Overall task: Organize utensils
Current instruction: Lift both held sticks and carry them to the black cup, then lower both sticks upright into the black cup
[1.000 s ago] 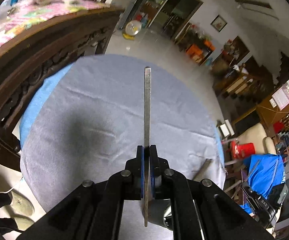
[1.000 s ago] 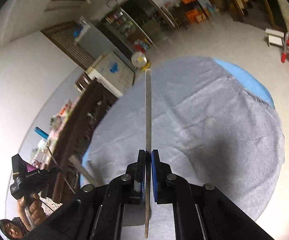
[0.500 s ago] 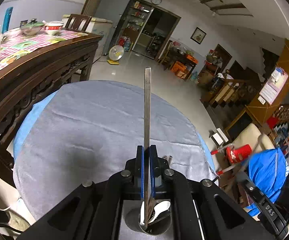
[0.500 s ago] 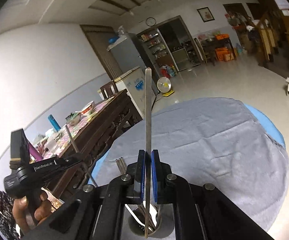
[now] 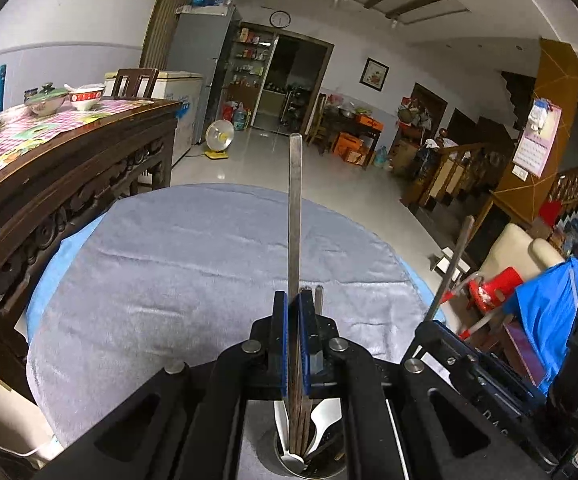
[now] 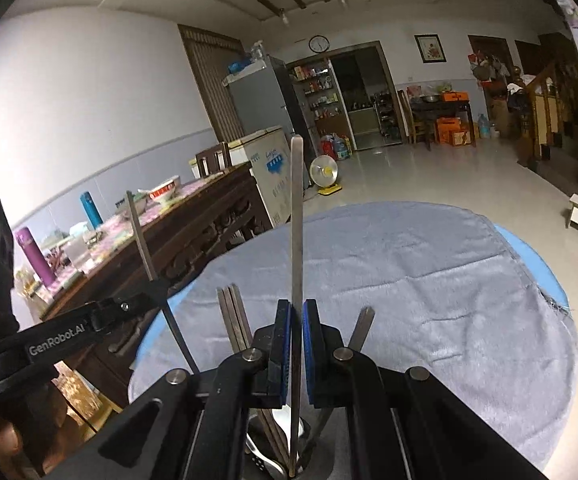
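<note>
My left gripper (image 5: 293, 308) is shut on a flat metal chopstick (image 5: 295, 208) that stands upright, its lower end over a steel utensil holder (image 5: 289, 465) with white spoons (image 5: 327, 414) and more sticks in it. My right gripper (image 6: 297, 316) is shut on a second metal chopstick (image 6: 296, 220), whose lower end reaches into the same holder (image 6: 278, 471). Several other metal sticks (image 6: 231, 320) and a flat handle (image 6: 361, 328) lean in it. In each wrist view the other gripper shows at the side: right (image 5: 489, 360), left (image 6: 129, 308).
The holder stands at the near edge of a round table with a grey cloth (image 5: 169, 280) over blue. A dark carved wooden table (image 5: 69, 160) with bowls and bottles runs along the left. A person's hand (image 6: 5, 436) grips the left tool. Open floor lies beyond.
Both grippers rolled upright and drew back across the cloth with their chopsticks. The utensil holder came into view beneath them, and each gripper now shows beside the other.
</note>
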{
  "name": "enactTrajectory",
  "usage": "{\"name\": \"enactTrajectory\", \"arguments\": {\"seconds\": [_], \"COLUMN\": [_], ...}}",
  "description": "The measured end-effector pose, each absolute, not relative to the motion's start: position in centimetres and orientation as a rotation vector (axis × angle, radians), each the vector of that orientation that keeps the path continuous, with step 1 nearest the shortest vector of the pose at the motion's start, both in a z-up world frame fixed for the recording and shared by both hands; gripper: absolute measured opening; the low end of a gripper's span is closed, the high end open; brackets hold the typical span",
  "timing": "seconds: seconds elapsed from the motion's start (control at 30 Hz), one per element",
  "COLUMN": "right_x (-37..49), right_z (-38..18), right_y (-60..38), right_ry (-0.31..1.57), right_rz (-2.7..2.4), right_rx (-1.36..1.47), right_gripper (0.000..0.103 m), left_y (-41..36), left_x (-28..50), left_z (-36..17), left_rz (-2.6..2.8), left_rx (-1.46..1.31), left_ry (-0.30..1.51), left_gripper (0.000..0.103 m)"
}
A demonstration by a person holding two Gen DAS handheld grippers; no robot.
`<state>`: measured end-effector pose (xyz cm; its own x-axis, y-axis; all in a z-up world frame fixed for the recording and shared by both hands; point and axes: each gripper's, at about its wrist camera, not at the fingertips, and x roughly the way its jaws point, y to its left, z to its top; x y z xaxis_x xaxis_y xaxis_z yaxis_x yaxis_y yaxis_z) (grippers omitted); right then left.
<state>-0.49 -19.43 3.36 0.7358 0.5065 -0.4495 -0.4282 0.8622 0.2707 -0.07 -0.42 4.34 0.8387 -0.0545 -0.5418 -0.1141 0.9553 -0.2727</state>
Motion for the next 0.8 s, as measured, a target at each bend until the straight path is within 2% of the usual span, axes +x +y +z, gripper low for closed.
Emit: {"name": "enactTrajectory", "arguments": {"seconds": [0.8], "right_x": [-2.8], "right_z": [-1.0], "right_y": [-18.6], "right_ry": [0.603], "right_rz": [0.535], "right_rx": [0.051], "right_gripper": [0.007], "left_y": [-3.3], "left_x": [-0.9], "left_z": [0.5], "left_rz": [-0.026], "left_rx": [-0.236], "left_ry": [0.668], "left_gripper": [0.005]}}
